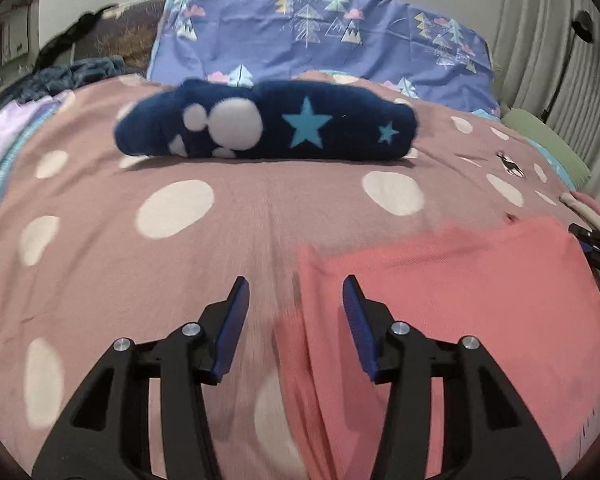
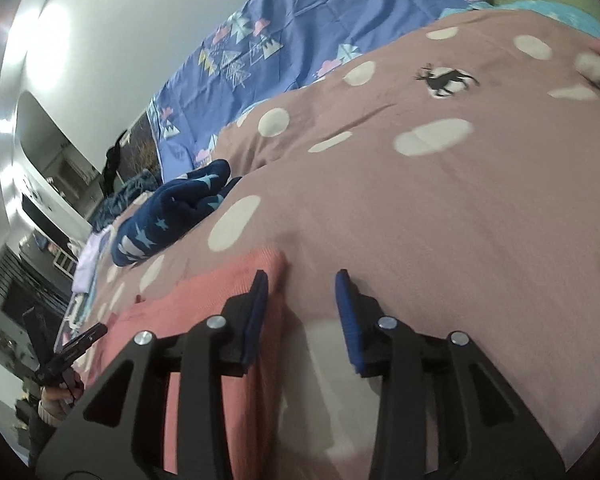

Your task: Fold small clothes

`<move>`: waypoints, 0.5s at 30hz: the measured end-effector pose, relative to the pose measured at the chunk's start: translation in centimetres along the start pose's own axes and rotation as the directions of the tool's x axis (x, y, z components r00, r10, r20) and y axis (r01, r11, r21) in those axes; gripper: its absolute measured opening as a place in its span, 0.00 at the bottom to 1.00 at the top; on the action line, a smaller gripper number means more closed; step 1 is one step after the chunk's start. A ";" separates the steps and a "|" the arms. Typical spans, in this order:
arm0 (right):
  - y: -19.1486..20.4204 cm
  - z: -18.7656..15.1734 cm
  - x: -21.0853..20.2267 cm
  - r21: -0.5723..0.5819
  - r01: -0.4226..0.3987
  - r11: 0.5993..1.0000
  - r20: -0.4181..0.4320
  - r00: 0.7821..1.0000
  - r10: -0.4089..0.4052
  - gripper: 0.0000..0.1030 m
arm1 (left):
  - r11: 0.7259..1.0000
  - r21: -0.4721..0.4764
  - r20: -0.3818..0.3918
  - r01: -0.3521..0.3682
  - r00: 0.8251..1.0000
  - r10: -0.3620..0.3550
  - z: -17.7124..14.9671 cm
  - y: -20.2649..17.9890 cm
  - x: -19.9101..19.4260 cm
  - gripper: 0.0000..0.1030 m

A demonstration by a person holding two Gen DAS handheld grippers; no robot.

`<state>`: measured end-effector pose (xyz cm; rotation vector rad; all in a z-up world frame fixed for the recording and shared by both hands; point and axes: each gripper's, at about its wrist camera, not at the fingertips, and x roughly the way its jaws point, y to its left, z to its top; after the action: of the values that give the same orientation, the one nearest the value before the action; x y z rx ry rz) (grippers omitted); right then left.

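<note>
On dotted bedspread [image 1: 180, 208], unlabelled pink garment [image 1: 460, 280], flat.

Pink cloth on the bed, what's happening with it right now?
A person holds a tool in each hand over the pink cloth, which lies flat on the polka-dot blanket. The left tool sits open at its left edge, the right tool open at its far right corner; neither grips it. A navy star garment lies rolled farther back.

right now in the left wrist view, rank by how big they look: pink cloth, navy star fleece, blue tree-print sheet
1. pink cloth, though nearest the camera, which inflates it
2. blue tree-print sheet
3. navy star fleece
The first two look close; true sizes are unsure.
</note>
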<state>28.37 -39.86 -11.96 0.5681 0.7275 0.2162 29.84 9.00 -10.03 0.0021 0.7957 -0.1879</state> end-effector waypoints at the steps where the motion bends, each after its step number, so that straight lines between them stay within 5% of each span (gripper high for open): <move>1: -0.3 -0.3 -0.6 0.009 -0.007 1.000 0.002 1.000 0.007 0.33 | 1.000 0.027 0.014 0.004 1.000 -0.004 -0.5 -1.0 -1.7 0.49; 6: -0.8 -0.6 -1.5 0.017 -0.014 1.000 -0.029 0.999 0.014 0.20 | 0.978 0.185 0.024 0.096 0.994 -0.102 -3.4 -8.7 -7.3 0.57; 10: 0.0 -0.9 -0.7 -0.035 -0.110 0.993 -0.129 0.986 0.105 0.21 | 0.939 0.325 0.001 0.111 0.993 -0.118 -5.9 -17.3 -8.6 0.58; 15: -0.7 -0.7 -0.6 0.016 -0.218 0.976 -0.171 0.961 0.218 0.28 | 0.864 0.436 -0.093 0.252 0.968 -0.235 -8.9 -27.0 -7.7 0.66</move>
<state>27.47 -40.34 -12.45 0.6318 0.8316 0.4761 13.74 -15.67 -8.93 0.3418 0.7733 -0.6115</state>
